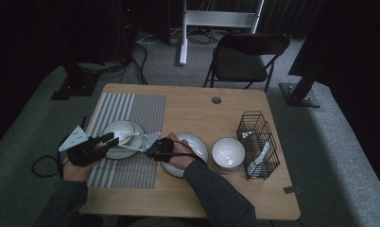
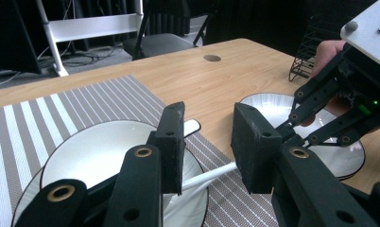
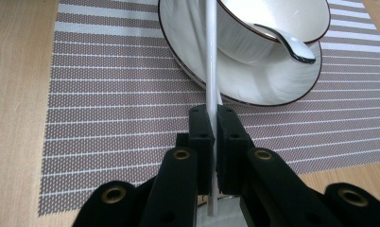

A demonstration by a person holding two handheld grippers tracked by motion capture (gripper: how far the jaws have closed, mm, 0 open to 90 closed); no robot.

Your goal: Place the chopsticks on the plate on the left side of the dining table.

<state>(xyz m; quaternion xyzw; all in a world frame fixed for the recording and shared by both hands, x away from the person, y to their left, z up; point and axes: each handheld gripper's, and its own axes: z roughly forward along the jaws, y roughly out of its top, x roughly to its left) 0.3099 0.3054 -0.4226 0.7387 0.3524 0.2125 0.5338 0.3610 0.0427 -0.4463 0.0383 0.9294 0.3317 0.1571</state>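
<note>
A white bowl (image 1: 119,130) stands on a dark-rimmed white plate (image 1: 133,142) on the striped placemat (image 1: 131,109). A metal spoon (image 3: 292,45) rests in the bowl (image 3: 273,19), its handle hanging over the rim. My right gripper (image 3: 212,118) is shut on a thin white chopstick (image 3: 211,56), which reaches across the plate (image 3: 254,80) beside the bowl. In the high view this gripper (image 1: 144,150) sits just right of the plate. My left gripper (image 2: 207,146) is open at the bowl's near left side (image 1: 110,138). The chopstick (image 2: 211,176) runs past the gap between its pads, untouched.
A second white plate (image 1: 197,144) lies under my right hand. To its right come another white bowl (image 1: 228,152) and a black wire basket (image 1: 259,142) holding utensils. A folding chair (image 1: 245,56) stands behind the table. The table has a cable hole (image 1: 216,100).
</note>
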